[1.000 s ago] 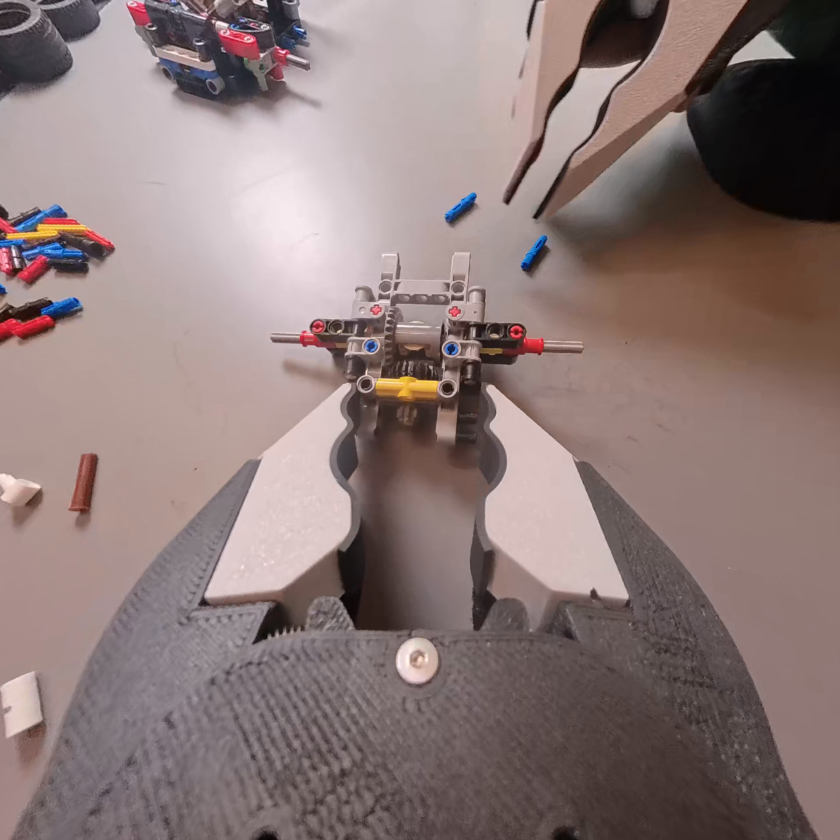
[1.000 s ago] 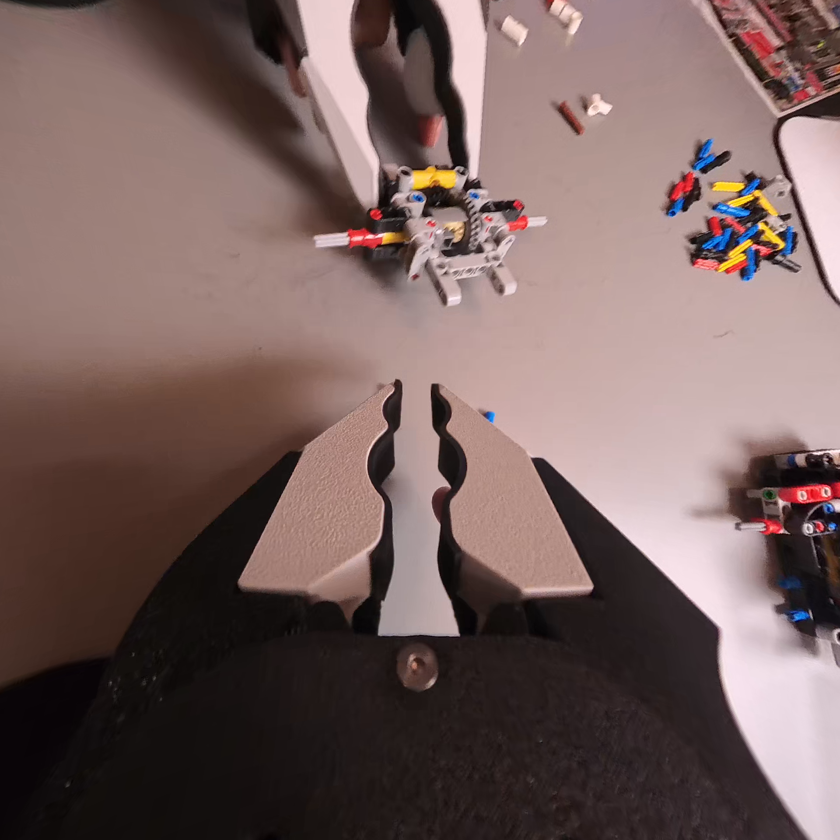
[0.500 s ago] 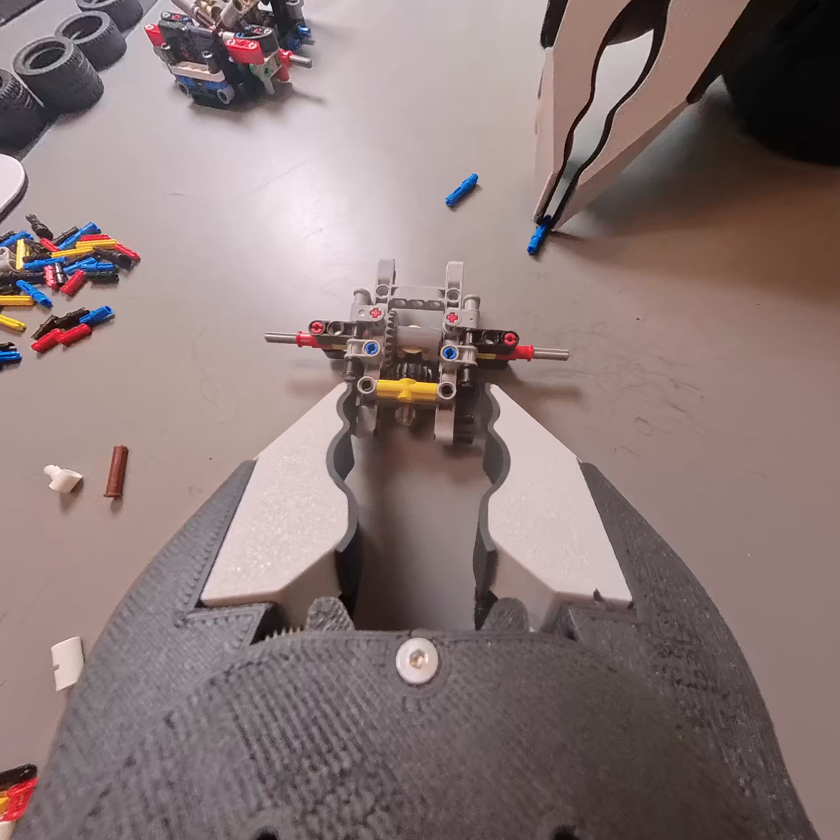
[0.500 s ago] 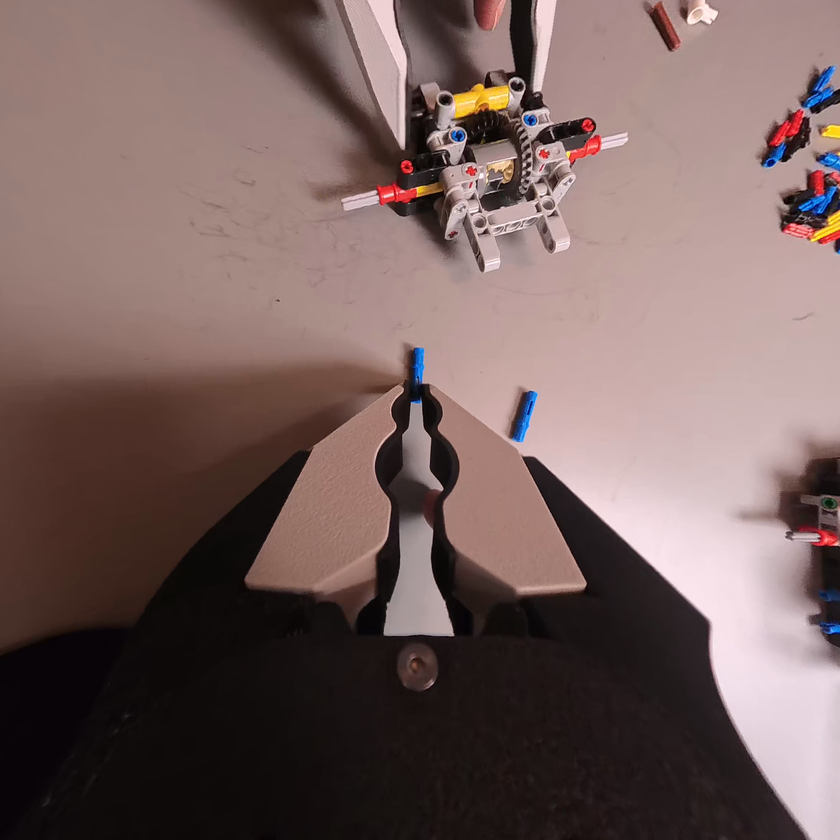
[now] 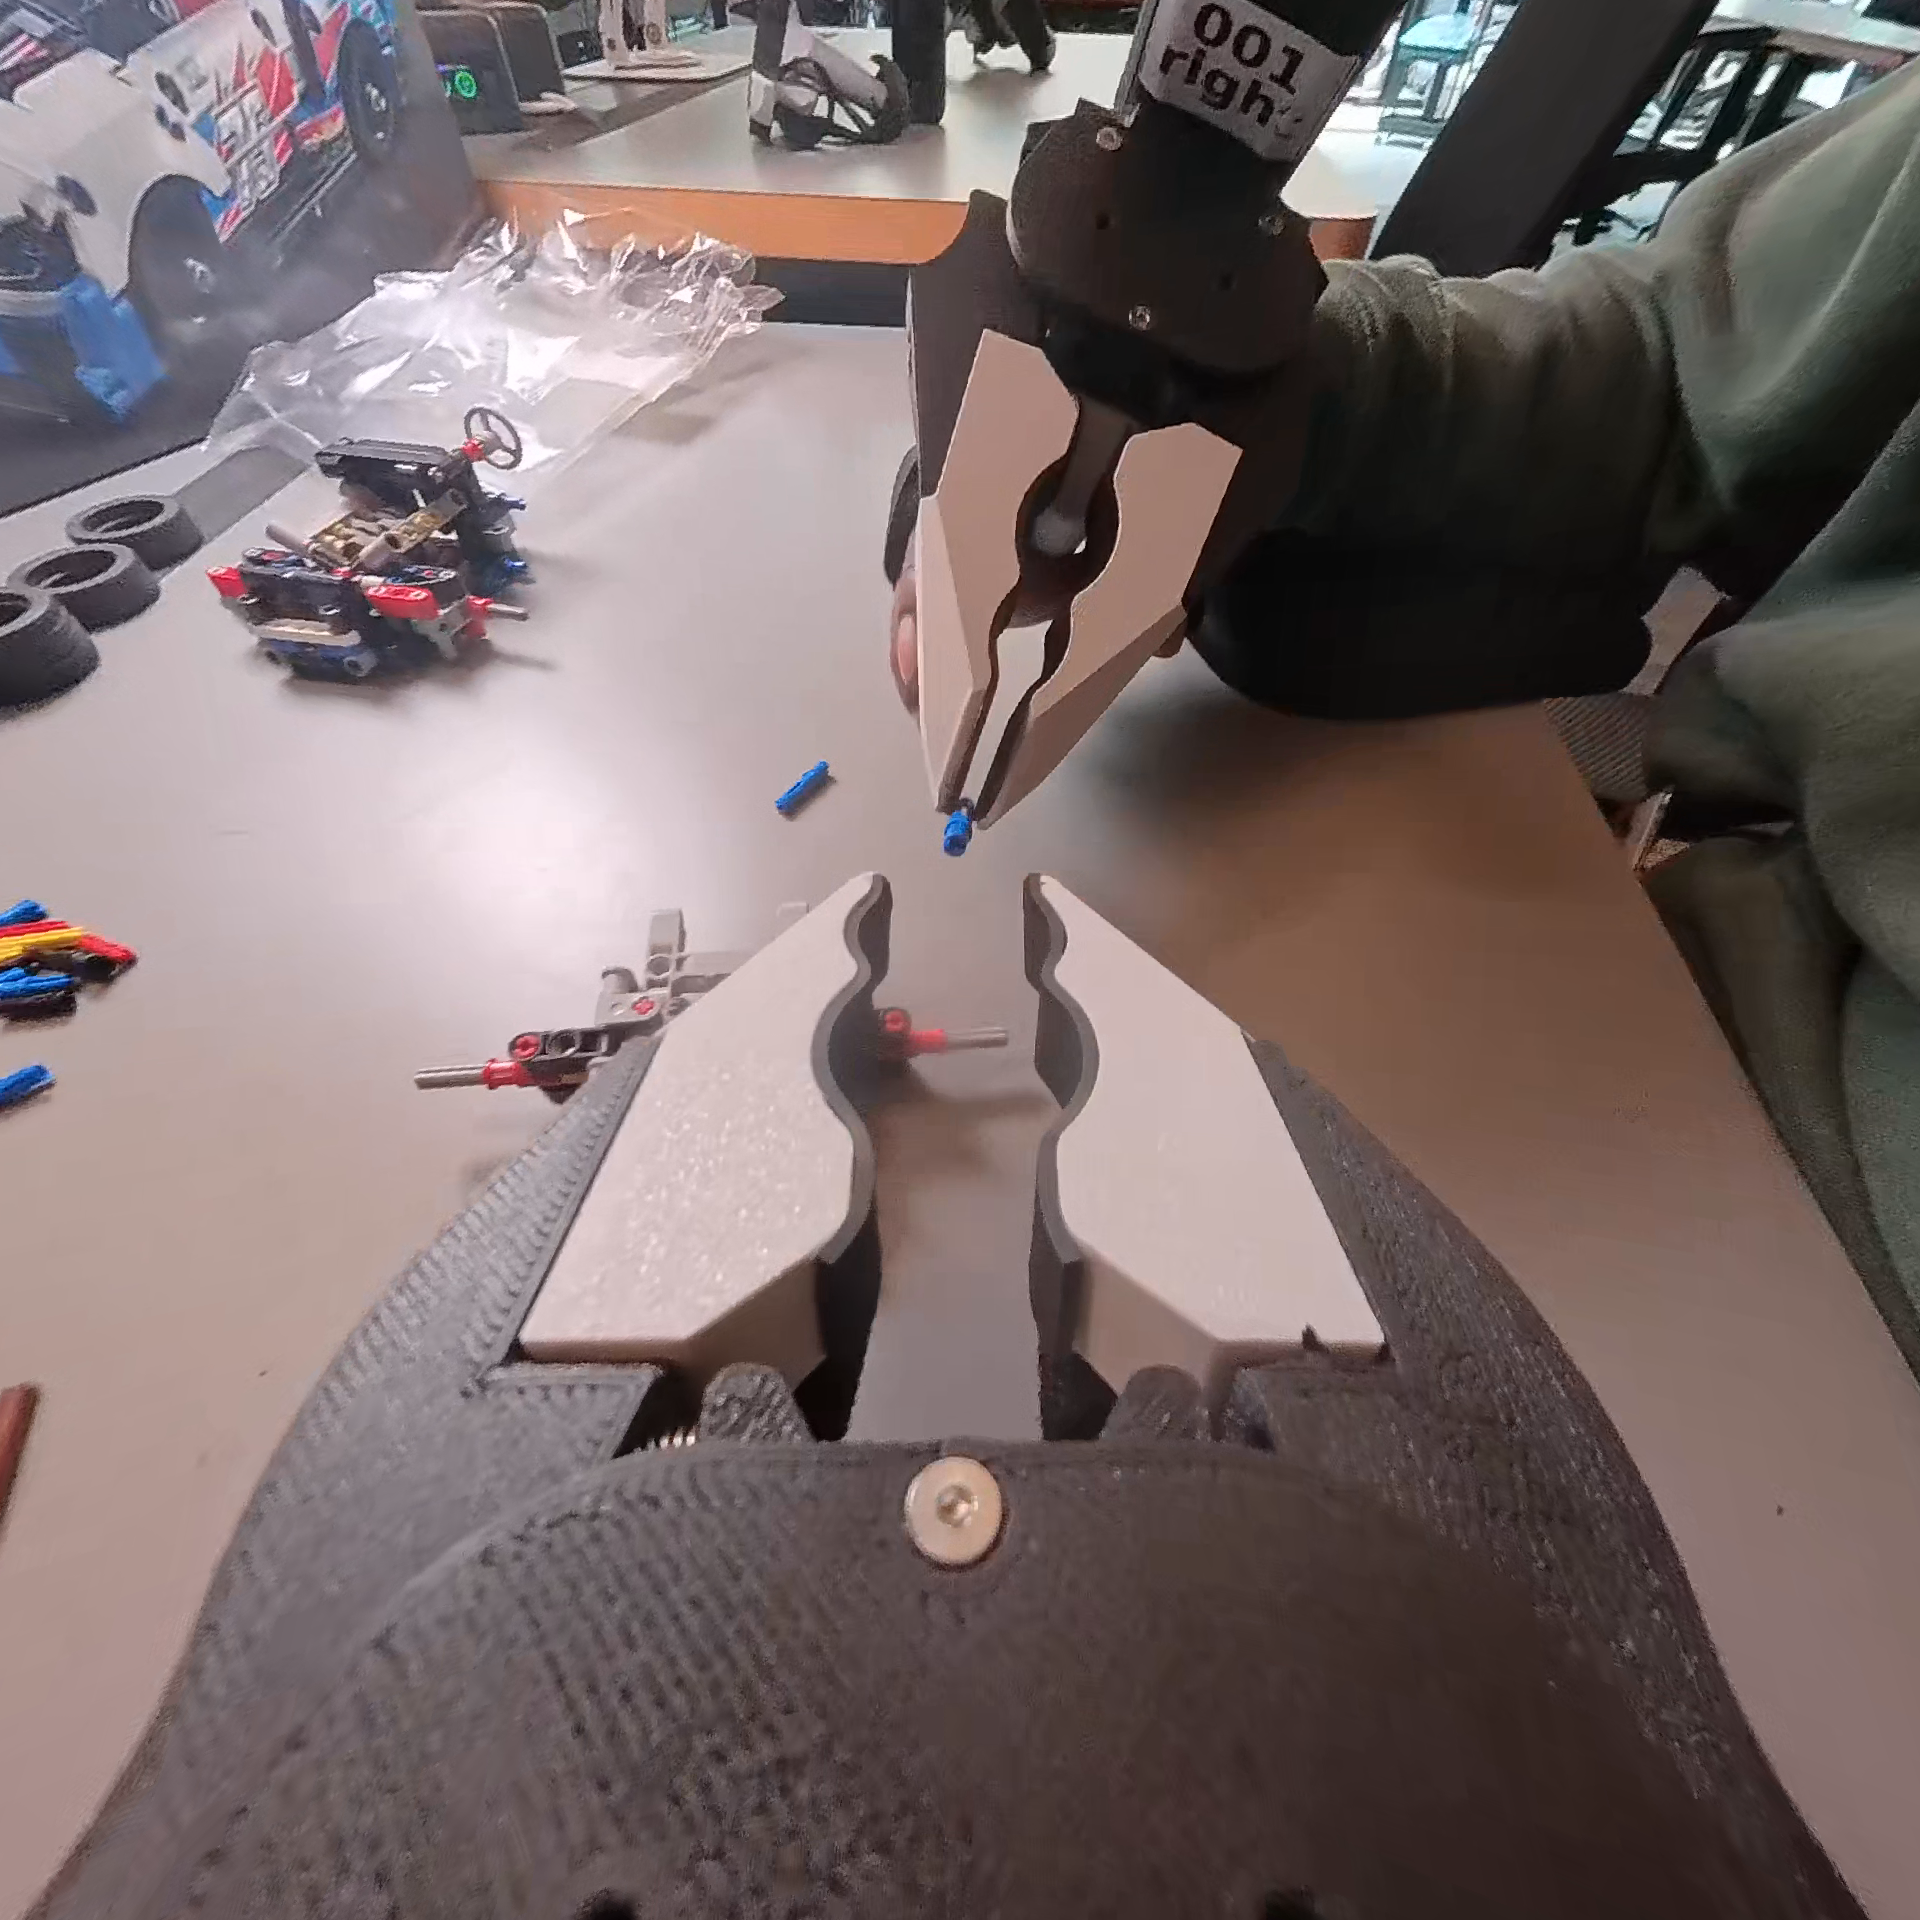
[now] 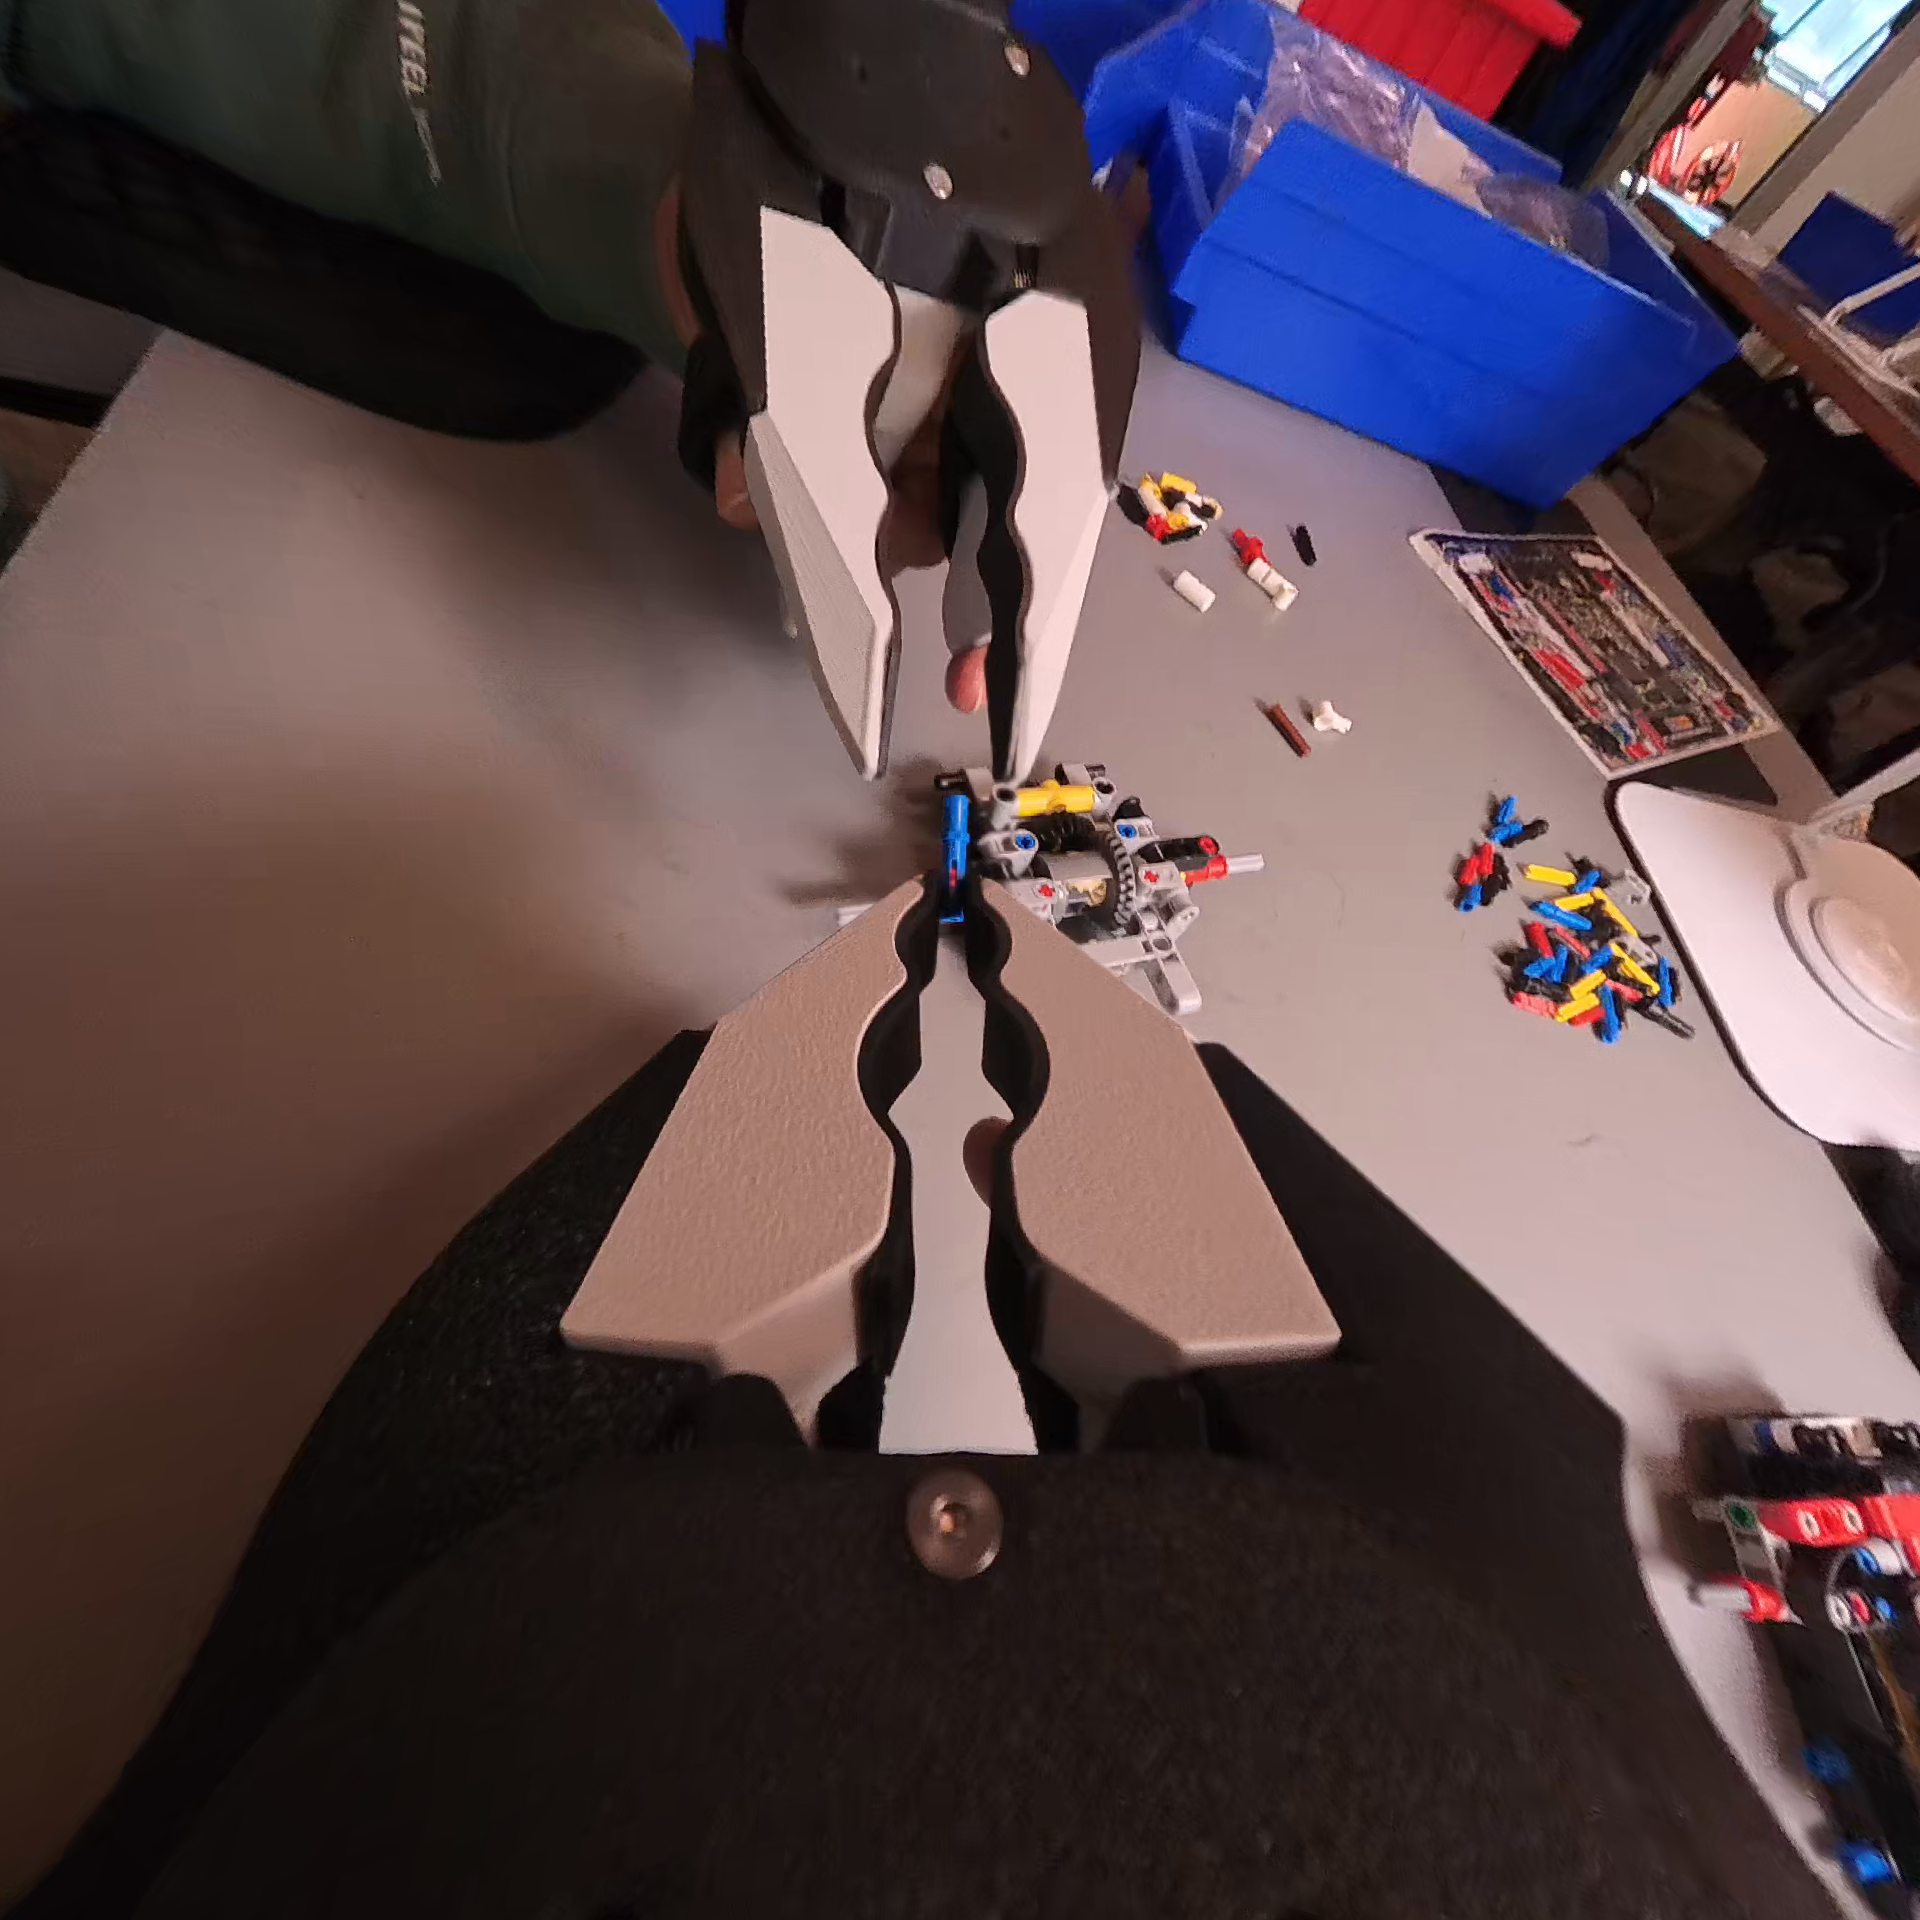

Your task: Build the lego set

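My right gripper (image 6: pixel 954 904) has its jaws closed on a small blue pin (image 6: pixel 954 847), both pads pressing its rear end; the pin's long axis runs forward along my fingers and its free end projects beyond the tips. The landmark is the grey gear assembly (image 6: pixel 1091 868) on the tabletop (image 6: pixel 416 831). The pin is held above the tabletop, just beside the assembly's left side, its tip level with the yellow cross-piece (image 6: pixel 1055 798). My left gripper (image 5: pixel 956 894) stands with jaws moderately apart and empty, raised over the assembly's near edge, not touching it. A loose blue pin (image 5: pixel 802 787) lies beyond the assembly. The right gripper is the nearer to the assembly's pin holes.
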Tool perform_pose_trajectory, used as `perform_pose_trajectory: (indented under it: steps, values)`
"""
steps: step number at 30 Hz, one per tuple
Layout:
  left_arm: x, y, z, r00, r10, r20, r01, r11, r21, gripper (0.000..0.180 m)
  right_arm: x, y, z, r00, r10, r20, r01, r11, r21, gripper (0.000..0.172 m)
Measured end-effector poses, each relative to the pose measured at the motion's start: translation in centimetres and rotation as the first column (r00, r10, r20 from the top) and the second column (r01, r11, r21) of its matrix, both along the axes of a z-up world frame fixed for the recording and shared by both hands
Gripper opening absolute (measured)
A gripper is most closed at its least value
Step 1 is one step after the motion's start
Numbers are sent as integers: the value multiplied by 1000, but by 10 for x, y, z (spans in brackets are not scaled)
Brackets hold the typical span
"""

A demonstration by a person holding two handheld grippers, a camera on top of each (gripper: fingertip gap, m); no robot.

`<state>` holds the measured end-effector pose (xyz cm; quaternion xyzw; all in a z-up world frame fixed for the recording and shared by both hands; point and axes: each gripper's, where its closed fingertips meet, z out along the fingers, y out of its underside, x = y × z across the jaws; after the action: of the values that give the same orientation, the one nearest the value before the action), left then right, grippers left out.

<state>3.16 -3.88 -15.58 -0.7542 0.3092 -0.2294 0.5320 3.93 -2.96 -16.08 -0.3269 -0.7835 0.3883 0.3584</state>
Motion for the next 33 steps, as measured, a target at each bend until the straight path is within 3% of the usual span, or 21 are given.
perform_pose_trajectory:
  steps: [7,18,29,33]
  values:
    - [10,-4,-3,999,-39,-16,39,999,5,3,-1,-10,0,999,26,-21,-26,1000,16,3]
    - [7,-5,-12,999,-39,-27,37,997,-69,3,-2,-10,2,997,24,-73,-15,993,118,2]
    - [16,-7,-6,998,-58,23,59,996,-63,3,1,-13,26,994,30,-103,-47,985,-163,0]
    - [8,-3,11,990,-21,138,26,999,-36,2,3,0,37,997,-3,-82,-24,947,-321,18]
